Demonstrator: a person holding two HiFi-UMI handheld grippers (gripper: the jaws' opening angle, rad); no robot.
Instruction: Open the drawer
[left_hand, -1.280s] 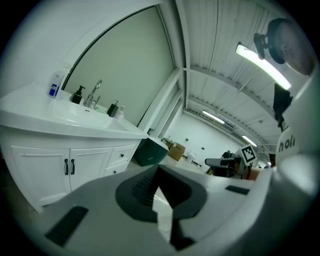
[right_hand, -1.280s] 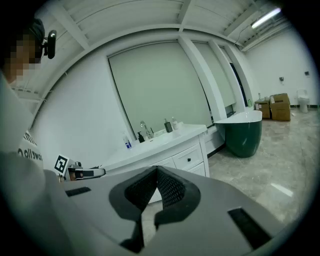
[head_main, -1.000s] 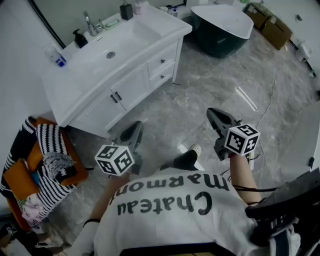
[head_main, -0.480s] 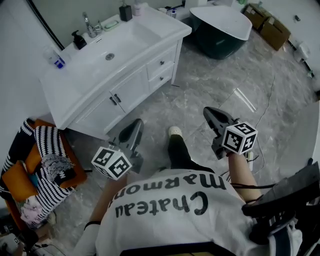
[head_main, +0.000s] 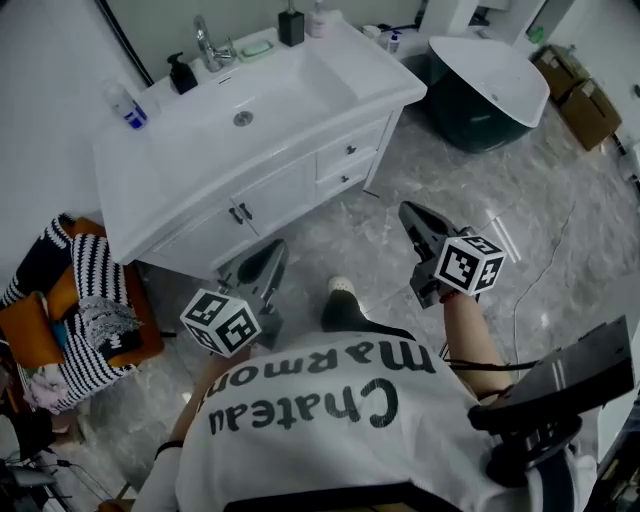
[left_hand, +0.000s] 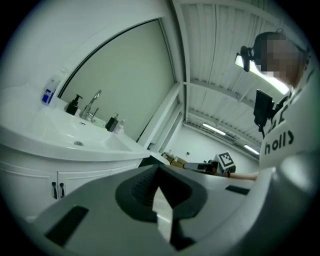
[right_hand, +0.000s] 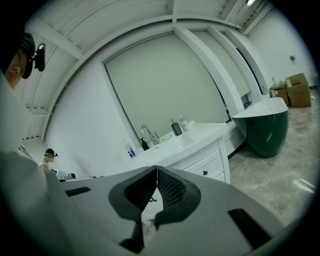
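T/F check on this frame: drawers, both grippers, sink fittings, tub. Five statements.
1. Both drawers of the vanity are closed. True.
2. The right gripper grips a drawer knob. False: its jaws are shut on nothing, and it is over the floor, short of the vanity.
3. The left gripper is wide open. False: its jaws are together and empty.
4. A faucet stands behind the basin. True.
5. In the head view, the tub is left of the vanity. False: it is to the vanity's right.
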